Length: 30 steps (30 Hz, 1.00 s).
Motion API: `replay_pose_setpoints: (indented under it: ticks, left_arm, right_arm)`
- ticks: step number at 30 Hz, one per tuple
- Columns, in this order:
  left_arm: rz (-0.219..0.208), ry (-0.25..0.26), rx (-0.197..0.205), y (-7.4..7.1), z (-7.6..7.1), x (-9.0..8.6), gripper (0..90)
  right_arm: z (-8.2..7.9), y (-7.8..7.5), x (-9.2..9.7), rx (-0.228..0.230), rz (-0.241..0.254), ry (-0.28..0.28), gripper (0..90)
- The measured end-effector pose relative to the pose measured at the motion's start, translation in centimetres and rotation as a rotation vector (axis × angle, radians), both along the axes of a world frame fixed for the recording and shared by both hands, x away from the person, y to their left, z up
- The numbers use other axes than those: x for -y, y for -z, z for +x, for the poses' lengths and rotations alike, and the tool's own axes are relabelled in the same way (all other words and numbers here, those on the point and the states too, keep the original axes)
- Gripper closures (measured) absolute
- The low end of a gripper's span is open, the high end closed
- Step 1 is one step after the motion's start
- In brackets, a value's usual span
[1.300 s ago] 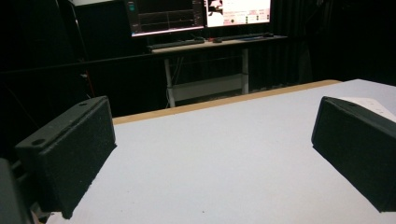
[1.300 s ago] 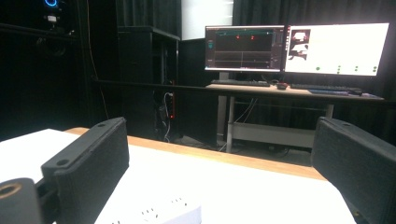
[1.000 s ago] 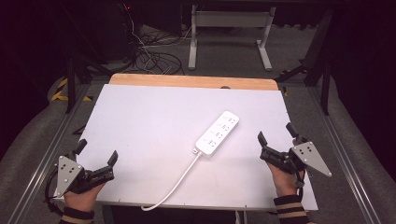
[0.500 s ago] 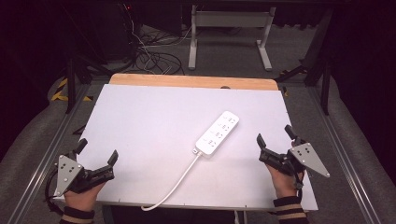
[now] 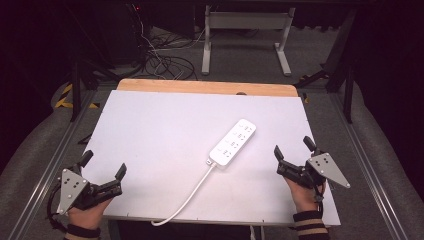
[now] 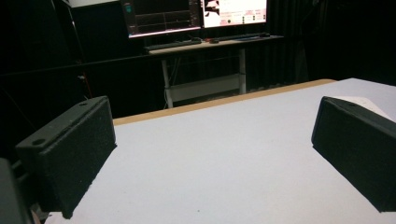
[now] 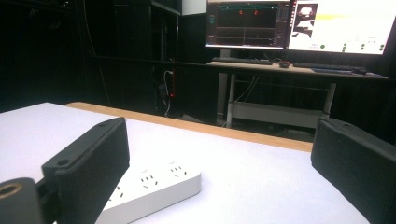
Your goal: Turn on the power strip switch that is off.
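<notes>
Clearly my right claw (image 5: 292, 159), jaws wide and empty, sits nearer the power strip (image 5: 233, 142), whose length runs diagonally away up-right; left claw (image 5: 102, 172) equally wide.

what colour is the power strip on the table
White, with a white cord; the power strip shows best in the high view.

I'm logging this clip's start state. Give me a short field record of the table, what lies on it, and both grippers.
surface: white rectangular table top, wooden strip at far edge
object: white plastic power strip, lying flat right of centre, white cable trailing to near edge
left gripper: open, near left corner, holding nothing
right gripper: open, near right edge, beside power strip, not touching
</notes>
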State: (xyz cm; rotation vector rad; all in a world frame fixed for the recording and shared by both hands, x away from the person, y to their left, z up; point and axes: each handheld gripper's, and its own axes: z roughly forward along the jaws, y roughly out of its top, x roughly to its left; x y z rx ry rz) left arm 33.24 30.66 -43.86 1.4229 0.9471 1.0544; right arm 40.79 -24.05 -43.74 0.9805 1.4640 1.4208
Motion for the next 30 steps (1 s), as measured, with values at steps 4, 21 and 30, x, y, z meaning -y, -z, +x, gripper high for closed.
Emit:
replay_pose_setpoints:
  ticks: [4, 21, 30]
  left_arm:
    - [-0.008, -0.001, 0.008, -0.19, -0.21, -0.02, 0.4]
    - [0.004, 0.008, -0.01, 0.05, 0.09, 0.03, 0.4]
    - [0.016, 0.008, -0.015, 0.25, 0.42, 0.02, 0.4]
  right_arm:
    - [-0.26, -0.03, -0.1, 0.01, -0.002, -0.003, 4.8]
    - [-0.12, 0.11, 0.24, 0.002, -0.002, 0.008, 5.0]
    - [0.23, 0.3, 0.17, -0.005, -0.001, -0.009, 5.1]
